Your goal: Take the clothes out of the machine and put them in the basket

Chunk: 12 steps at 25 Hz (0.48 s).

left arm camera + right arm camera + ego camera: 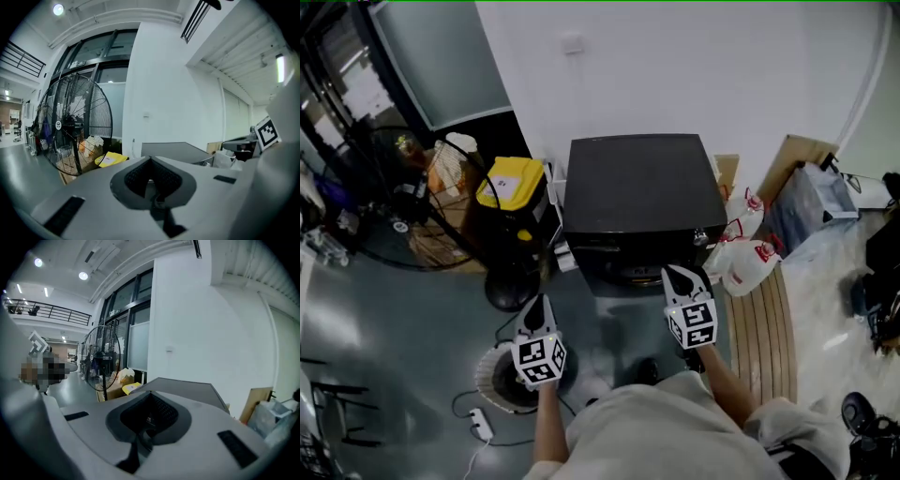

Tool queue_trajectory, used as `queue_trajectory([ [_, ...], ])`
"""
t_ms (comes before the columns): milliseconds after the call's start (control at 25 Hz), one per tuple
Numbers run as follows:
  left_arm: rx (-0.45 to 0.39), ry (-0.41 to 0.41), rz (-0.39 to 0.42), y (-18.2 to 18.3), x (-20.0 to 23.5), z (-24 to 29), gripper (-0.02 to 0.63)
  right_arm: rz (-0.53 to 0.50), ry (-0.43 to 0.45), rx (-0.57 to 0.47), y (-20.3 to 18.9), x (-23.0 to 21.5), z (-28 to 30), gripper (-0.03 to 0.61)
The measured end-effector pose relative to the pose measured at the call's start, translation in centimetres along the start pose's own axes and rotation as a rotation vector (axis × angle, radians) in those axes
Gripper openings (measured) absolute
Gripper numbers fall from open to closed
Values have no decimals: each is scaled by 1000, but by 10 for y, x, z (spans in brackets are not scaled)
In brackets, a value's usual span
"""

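Plainly empty, jaws together: left hand-held gripper [538, 305], right hand-held gripper [683, 275]

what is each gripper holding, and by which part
Nothing. The left gripper and the right gripper both have their jaws together and empty, near the machine.

there is one dark machine [637, 192], one round basket [487, 375] on the floor, one big standing fan [75, 124] and one yellow-lidded bin [512, 181]. two grippers are in view, the left gripper [540, 302] and the right gripper [682, 272], and each bears one marker cube [539, 361], which makes two cubes in all. to the machine's right i count two white jugs [752, 264] with red caps, one grey bag [811, 202] and one slatted wooden board [761, 328], and on the floor near the basket one white power strip [478, 427].
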<state>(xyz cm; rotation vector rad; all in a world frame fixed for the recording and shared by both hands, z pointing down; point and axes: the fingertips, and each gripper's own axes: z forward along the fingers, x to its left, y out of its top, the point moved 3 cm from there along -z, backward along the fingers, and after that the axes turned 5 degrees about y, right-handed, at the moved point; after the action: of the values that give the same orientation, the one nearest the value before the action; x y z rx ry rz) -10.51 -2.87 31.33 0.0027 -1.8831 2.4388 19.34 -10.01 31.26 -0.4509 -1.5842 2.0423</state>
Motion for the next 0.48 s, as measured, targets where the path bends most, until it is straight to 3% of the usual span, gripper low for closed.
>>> queue_trajectory([
  [480,-13,52,-5,6,-7,10,18,-12,52,2,-2,-11,19,21],
])
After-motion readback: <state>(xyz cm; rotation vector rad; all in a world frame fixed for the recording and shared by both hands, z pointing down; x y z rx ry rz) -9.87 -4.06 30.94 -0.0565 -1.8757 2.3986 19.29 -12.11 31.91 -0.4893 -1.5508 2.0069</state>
